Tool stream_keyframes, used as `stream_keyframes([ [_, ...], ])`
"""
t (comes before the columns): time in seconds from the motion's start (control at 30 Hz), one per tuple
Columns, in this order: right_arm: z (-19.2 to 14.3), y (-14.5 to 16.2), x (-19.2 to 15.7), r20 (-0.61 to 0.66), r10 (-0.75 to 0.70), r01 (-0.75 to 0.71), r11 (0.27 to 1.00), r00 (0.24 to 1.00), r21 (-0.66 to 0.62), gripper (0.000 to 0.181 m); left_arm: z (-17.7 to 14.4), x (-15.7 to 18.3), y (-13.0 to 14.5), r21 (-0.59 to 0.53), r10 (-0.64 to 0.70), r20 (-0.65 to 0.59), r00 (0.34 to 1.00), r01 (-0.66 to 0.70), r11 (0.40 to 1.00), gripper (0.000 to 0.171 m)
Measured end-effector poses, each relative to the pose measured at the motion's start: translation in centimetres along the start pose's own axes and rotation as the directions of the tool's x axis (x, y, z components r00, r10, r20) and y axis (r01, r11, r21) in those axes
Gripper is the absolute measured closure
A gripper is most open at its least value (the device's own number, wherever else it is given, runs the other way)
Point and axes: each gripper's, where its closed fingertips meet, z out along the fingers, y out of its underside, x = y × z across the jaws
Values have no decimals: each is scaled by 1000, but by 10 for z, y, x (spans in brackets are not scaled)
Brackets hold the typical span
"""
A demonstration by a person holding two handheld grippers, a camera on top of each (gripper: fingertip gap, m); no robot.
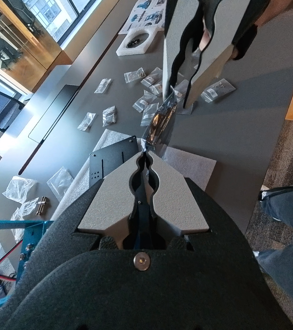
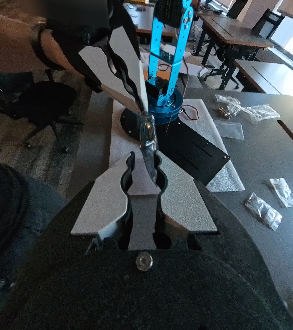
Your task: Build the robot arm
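My left gripper is shut on one end of a clear plastic bag with a dark, brownish part inside, and holds it above the grey table. It also shows in the right wrist view, pinching the bag's upper end. My right gripper is open, and the bag's other end hangs between its fingers, against the right-hand finger. In the left wrist view the right gripper comes down from the top, jaws apart around that end.
A blue robot arm stands on a black plate over white foam sheet. Several small hardware bags, a foam block, a printed sheet and a small metal wrench lie around. A chair stands beside the table. There is about 6 centimetres between the tips of the two grippers.
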Motion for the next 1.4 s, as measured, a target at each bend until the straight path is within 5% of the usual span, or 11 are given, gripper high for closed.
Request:
stream_keyframes([
  [0.27, -1, -6, 7, -21, -93, 90, 988, 995, -123, 180, 2, 2, -1, -1, 4, -14, 1000, -4, 1000, 171],
  [0.5, -3, -9, 13, -26, 25, -27, 998, 999, -59, 181, -1, 1, -4, 59, -93, -39, 995, 95, 994, 171],
  [0.6, 1, -6, 18, -72, -73, 67, 995, 995, -76, 181, 1, -2, -2, 57, -45, -5, 999, 46, 997, 171],
  [1.07, 6, -16, 20, -34, 17, -20, 994, 999, -104, 179, -1, -8, 0, 67, -94, 13, 995, 93, 993, 171],
  [1.23, 12, -44, 10, -8, 27, -27, 1000, 1000, 6, 181, -1, -6, -1, 95, -130, -3, 991, 130, 987, 171],
  [1.4, 27, -28, 4, -19, 12, -13, 998, 1000, -69, 181, 0, -7, -1, 90, -131, 5, 991, 130, 987, 171],
])
